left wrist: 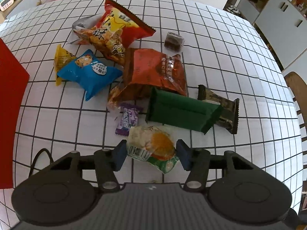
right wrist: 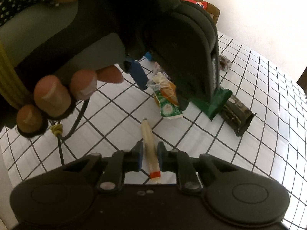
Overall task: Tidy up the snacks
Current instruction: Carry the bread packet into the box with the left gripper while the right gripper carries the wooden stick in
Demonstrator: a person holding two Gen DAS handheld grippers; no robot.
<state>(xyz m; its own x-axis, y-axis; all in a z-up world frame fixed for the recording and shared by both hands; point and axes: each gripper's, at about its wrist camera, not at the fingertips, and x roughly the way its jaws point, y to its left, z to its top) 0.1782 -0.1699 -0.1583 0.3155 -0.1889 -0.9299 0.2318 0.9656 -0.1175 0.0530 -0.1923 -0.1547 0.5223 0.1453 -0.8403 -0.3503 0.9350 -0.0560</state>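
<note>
Snacks lie scattered on the white gridded surface (left wrist: 220,38), and the green packet (left wrist: 182,113) near its middle serves as landmark. Far left of it sits a red box (left wrist: 11,95); nearer, a blue bag (left wrist: 90,74) overlaps a yellow packet (left wrist: 61,59), with a big red-and-yellow chip bag (left wrist: 119,28) beyond them. An orange bag (left wrist: 155,71) touches the green packet's far edge, a small purple candy (left wrist: 128,118) lies just left of it, and a dark wrapper (left wrist: 228,111) pokes out from under its right end. In front of the green packet, the left tongs (left wrist: 151,153) bracket an orange-and-green pouch (left wrist: 151,145), blue pads touching its two sides. The right tongs (right wrist: 150,153) are clamped on a pale sausage stick (right wrist: 148,140), nearer the camera than the green packet.
</note>
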